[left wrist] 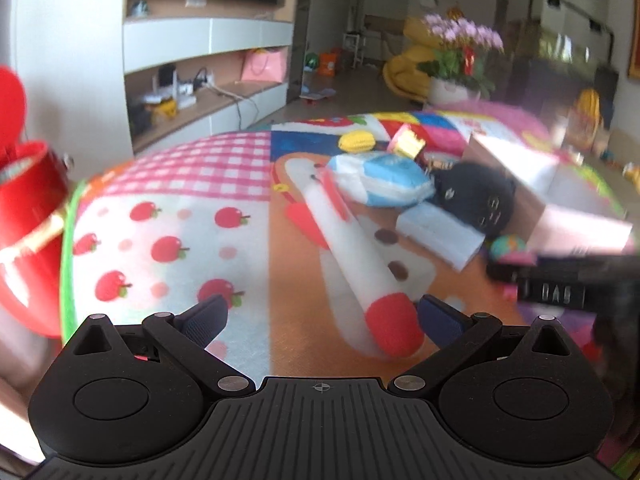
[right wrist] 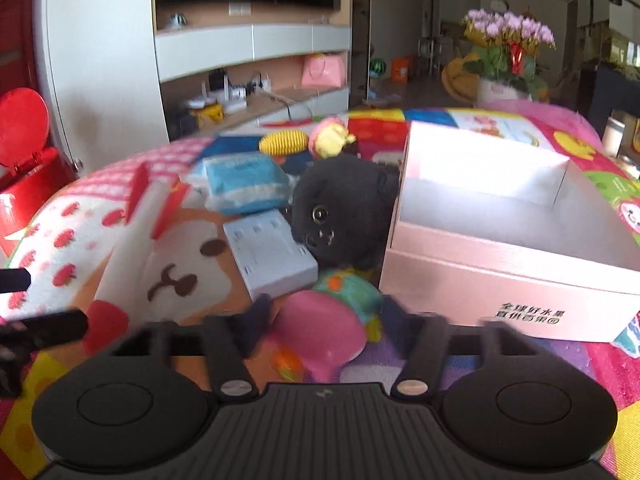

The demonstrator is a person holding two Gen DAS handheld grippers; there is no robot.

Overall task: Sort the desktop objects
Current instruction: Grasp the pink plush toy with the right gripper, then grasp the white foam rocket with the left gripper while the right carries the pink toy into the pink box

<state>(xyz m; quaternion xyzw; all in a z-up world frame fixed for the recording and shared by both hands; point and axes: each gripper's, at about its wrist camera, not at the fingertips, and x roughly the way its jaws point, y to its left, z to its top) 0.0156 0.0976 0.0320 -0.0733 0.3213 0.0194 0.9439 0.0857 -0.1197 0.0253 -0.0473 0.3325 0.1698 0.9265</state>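
Note:
In the right wrist view my right gripper [right wrist: 328, 320] reaches over a pink and teal toy [right wrist: 320, 324] lying on the colourful cloth. Its blurred fingers [right wrist: 258, 320] lie against both sides of the toy. Just right of it stands an open pink box [right wrist: 500, 284] with nothing visible inside. In the left wrist view my left gripper [left wrist: 324, 316] is open and low over the cloth. The red end of a white tube [left wrist: 356, 256] lies between its fingers, near the right fingertip [left wrist: 440, 316] and gripped by neither.
A black plush cat [right wrist: 344, 216] leans against the box's left wall. Behind it lie a white flat case [right wrist: 272, 256], a blue tissue pack [right wrist: 244, 184], a yellow corn toy [right wrist: 284, 140] and a yellow-pink toy [right wrist: 332, 140]. A red bin [left wrist: 28, 220] stands off the table's left edge.

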